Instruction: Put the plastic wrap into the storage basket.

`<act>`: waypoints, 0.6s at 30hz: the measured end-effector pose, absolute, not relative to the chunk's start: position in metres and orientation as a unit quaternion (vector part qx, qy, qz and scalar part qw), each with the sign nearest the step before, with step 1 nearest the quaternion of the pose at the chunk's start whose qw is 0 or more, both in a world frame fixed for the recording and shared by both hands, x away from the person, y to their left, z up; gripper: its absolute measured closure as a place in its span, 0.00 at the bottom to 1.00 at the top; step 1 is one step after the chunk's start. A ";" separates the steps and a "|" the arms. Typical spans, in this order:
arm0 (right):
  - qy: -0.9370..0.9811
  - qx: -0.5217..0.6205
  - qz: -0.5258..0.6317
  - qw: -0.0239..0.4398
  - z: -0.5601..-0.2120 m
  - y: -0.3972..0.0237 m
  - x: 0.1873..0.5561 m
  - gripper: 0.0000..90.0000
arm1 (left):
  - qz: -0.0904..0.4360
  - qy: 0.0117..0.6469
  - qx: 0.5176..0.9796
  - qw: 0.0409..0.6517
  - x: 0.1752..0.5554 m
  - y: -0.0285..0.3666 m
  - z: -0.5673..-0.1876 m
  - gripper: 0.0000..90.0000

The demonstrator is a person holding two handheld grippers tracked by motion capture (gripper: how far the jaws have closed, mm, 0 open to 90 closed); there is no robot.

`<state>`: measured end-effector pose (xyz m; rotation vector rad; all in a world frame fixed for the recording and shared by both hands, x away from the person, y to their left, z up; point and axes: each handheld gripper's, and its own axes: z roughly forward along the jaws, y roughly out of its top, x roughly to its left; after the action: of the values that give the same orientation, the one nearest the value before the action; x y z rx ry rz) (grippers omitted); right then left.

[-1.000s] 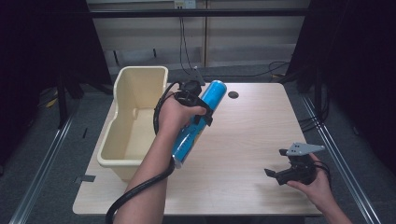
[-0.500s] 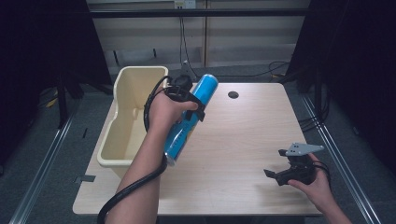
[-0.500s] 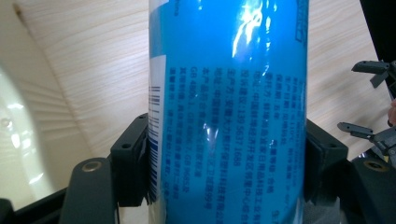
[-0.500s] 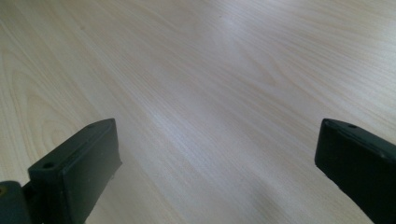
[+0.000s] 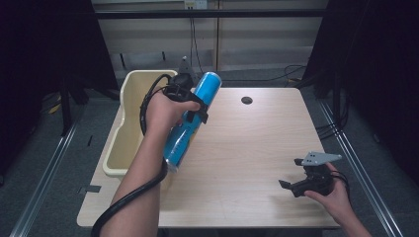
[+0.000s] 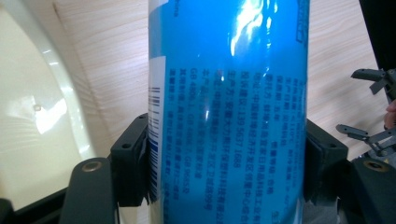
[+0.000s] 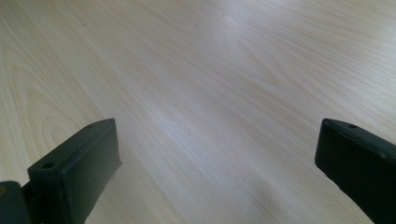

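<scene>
A tall blue can [image 5: 190,121] with printed text hangs tilted above the table's left part, its top toward the bin. My left gripper [image 5: 193,106] is shut on its middle, and in the left gripper view the black pads [image 6: 133,161] press on both sides of the blue can [image 6: 229,107]. At the table's front right, my right gripper [image 5: 289,183] rests low in the hand with its jaws wide apart. Between those jaws the right gripper view holds nothing but bare wood, with my right gripper [image 7: 217,168] open.
A cream plastic bin [image 5: 123,128] stands along the table's left edge, just beside the lifted can. The wooden table [image 5: 257,143] has a round cable hole [image 5: 246,100] near its far edge. Dark curtains and floor rails surround the table.
My left hand has carried the blue can up and to the left, toward the bin. The right hand and its gripper have stayed where they were.
</scene>
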<state>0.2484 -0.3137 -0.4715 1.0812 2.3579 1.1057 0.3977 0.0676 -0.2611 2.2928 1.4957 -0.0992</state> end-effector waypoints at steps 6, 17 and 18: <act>0.825 0.376 0.390 0.161 -0.471 -0.314 0.248 0.00 | -0.028 0.545 0.813 0.203 0.396 0.079 -0.252 0.36; 0.829 0.370 0.388 0.160 -0.471 -0.312 0.246 0.00 | -0.031 0.561 0.803 0.200 0.397 0.092 -0.254 0.36; 0.830 0.369 0.386 0.159 -0.472 -0.311 0.246 0.00 | -0.033 0.564 0.800 0.200 0.397 0.094 -0.254 0.36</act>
<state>0.2463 -0.3108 -0.4718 1.0537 2.3734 1.1035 0.3974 0.0939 -0.2542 2.2374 1.5778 -0.0927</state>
